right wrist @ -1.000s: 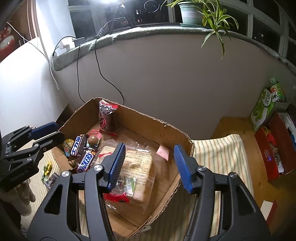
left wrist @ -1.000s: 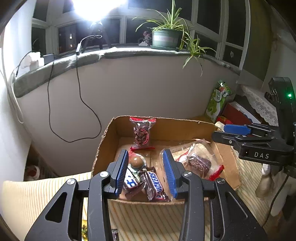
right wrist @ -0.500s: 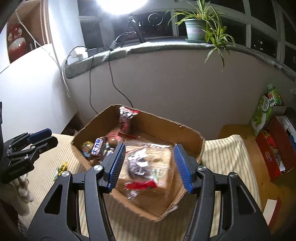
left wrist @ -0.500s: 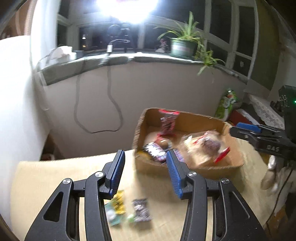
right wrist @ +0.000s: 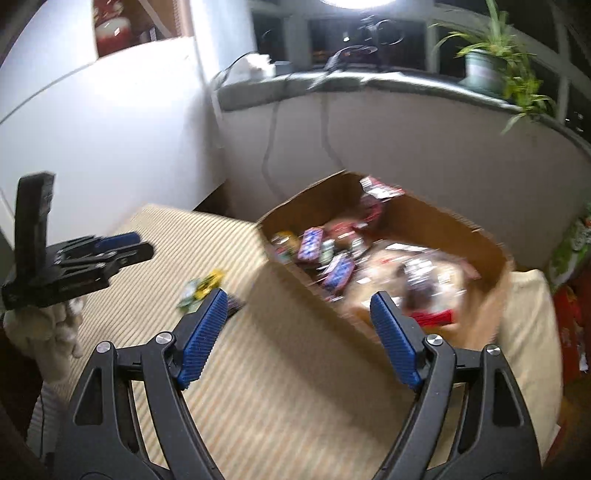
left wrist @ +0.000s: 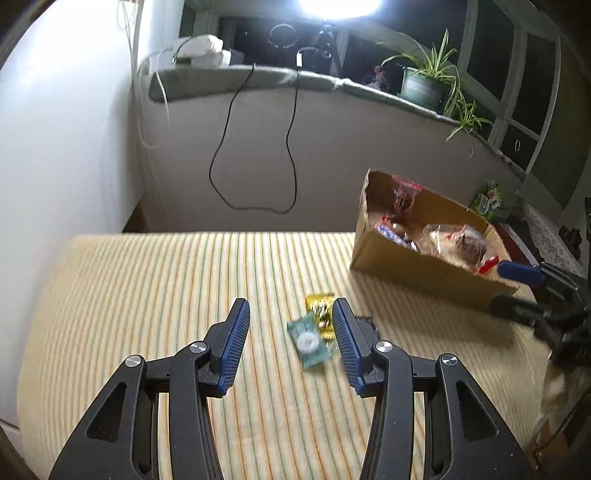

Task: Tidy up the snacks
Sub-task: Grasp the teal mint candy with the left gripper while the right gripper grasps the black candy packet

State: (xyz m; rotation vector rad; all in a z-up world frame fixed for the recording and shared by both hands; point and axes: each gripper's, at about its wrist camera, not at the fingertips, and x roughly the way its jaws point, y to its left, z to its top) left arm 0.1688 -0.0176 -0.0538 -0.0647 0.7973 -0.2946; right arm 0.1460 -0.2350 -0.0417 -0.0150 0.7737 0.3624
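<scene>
Left gripper (left wrist: pixel 290 341): black frame, blue ribbed pads, jaws partly apart with nothing clamped, hanging over the yellow striped tablecloth (left wrist: pixel 147 295). Between its pads in the left wrist view lie a green candy wrapper (left wrist: pixel 308 341) with a white disc on it and, touching it at about 1 o'clock, a yellow candy wrapper (left wrist: pixel 319 306); a dark wrapper (left wrist: pixel 367 321) shows partly behind the right-hand pad. All three rest flat on the cloth, outside the box. Right gripper (right wrist: pixel 295 334): same build, jaws wide and opening, empty, poised over the near wall of the cardboard box (right wrist: pixel 295 306); that view is blurred. Cardboard box, open-topped, stands at 2 o'clock from the left gripper, well apart from the loose candies. Contents: a bagged bread roll (left wrist: pixel 458 243) in clear plastic at the right end, blue-wrapped chocolate bars (right wrist: pixel 338 273) at the left end, a red-and-clear packet (left wrist: pixel 402 192) leaning upright on the far wall; other small items too blurred to name. Person's light-gloved hand (right wrist: pixel 48 332) carries the left gripper at 9 o'clock in the right wrist view. Beyond: a grey wall with a hanging black cable (left wrist: pixel 255 155), a potted spider plant (left wrist: pixel 428 81) on the window ledge at 1 o'clock, a bright lamp (left wrist: pixel 340 3) at 12 o'clock.
</scene>
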